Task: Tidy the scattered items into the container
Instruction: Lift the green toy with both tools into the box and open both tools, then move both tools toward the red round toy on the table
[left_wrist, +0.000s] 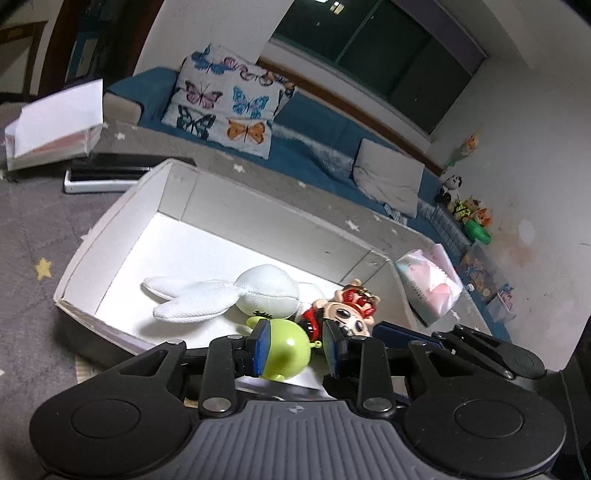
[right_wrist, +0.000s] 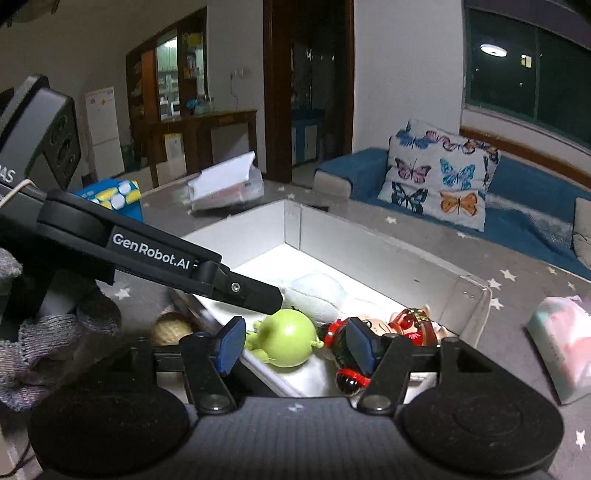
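A white open box (left_wrist: 110, 221) stands on a grey star-print surface. Inside lie a white plush bunny (left_wrist: 229, 291), a green round toy (left_wrist: 291, 350) and a red-clad doll (left_wrist: 347, 310). My left gripper (left_wrist: 297, 347) hovers just over the green toy, open, its blue pads apart and the toy lying beyond them. In the right wrist view the box (right_wrist: 369, 251) holds the green toy (right_wrist: 291, 341) and the doll (right_wrist: 410, 325). My right gripper (right_wrist: 295, 347) is open at the box's near edge, pressing on nothing. The left gripper's finger (right_wrist: 236, 286) reaches in from the left.
A pink-and-teal tissue pack (right_wrist: 561, 343) lies right of the box. A tan twine ball (right_wrist: 171, 326) sits outside its left wall, beside a gloved hand (right_wrist: 55, 332). A white carton (left_wrist: 55, 125) and a blue-yellow pack (right_wrist: 110, 195) lie further back. Behind is a blue sofa with a butterfly pillow (left_wrist: 229, 99).
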